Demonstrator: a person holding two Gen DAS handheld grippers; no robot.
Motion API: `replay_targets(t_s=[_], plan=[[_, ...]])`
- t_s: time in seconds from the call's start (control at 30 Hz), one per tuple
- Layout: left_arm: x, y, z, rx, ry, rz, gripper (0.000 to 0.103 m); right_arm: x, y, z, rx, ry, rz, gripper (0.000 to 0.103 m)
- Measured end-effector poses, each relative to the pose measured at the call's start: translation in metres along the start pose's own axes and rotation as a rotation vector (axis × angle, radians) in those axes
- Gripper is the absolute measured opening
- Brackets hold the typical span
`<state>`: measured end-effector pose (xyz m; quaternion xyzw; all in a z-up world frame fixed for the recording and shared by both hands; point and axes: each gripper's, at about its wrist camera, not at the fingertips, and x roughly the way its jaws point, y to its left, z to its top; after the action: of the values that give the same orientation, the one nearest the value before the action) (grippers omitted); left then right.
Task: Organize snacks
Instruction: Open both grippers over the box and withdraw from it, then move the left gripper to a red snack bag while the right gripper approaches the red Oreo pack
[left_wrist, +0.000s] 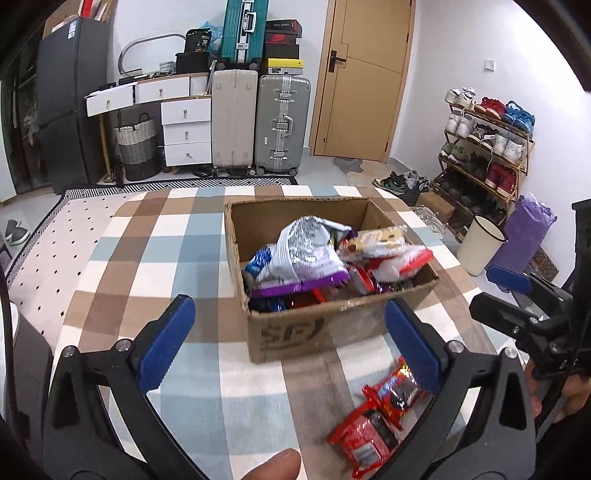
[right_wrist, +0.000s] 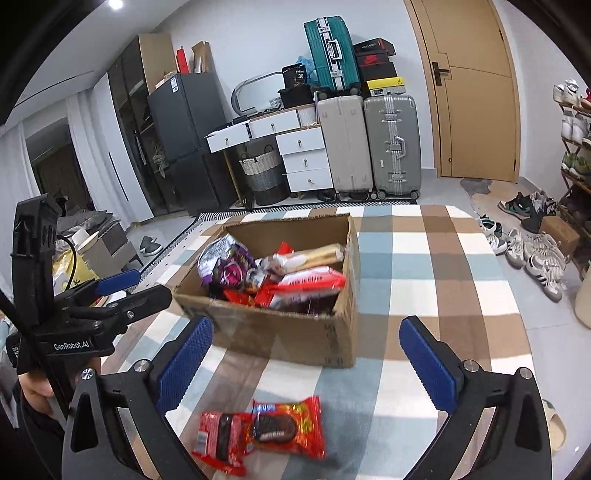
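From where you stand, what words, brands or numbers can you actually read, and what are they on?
"GenRobot.AI": on the left gripper, seen by the right wrist camera.
"36": on the black bag atop the drawers.
Large logo on the cardboard box: only partly legible.
Print on the red cookie packets and shoebox labels: too blurred.

Open cardboard box (right_wrist: 280, 332) heaped with snack packs (right_wrist: 291, 280), two red cookie packets (right_wrist: 262, 435) flat on cloth before it

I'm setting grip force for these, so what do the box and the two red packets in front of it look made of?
The box looks like matte brown corrugated cardboard: its torn rim shows the fluted edge. The two red packets look like thin glossy plastic film wrappers, going by the glare and crinkles; probably foil-lined, though that can't be confirmed.
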<state>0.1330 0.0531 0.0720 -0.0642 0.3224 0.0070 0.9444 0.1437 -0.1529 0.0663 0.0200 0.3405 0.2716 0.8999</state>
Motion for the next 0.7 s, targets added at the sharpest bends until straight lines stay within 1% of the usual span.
replay_targets(t_s=[0.2,0.4,0.5,0.6,0.7], plan=[[-0.02,-0.004,-0.019,-0.001,0.005,0.017,0.102,-0.007,0.005,-0.017,-0.016,0.028,-0.005,0.103],[-0.031,-0.004,-0.033,-0.005,0.017,0.032,0.102,-0.01,0.006,-0.031,-0.013,0.054,-0.006,0.103],[-0.033,-0.003,-0.04,-0.01,0.028,0.034,0.102,-0.01,0.006,-0.038,-0.008,0.069,-0.012,0.103],[-0.033,-0.003,-0.049,-0.017,0.047,0.019,0.102,-0.01,0.007,-0.044,-0.011,0.077,-0.034,0.103],[-0.032,-0.007,-0.059,-0.012,0.059,0.026,0.102,-0.011,0.006,-0.049,-0.005,0.091,-0.031,0.103]])
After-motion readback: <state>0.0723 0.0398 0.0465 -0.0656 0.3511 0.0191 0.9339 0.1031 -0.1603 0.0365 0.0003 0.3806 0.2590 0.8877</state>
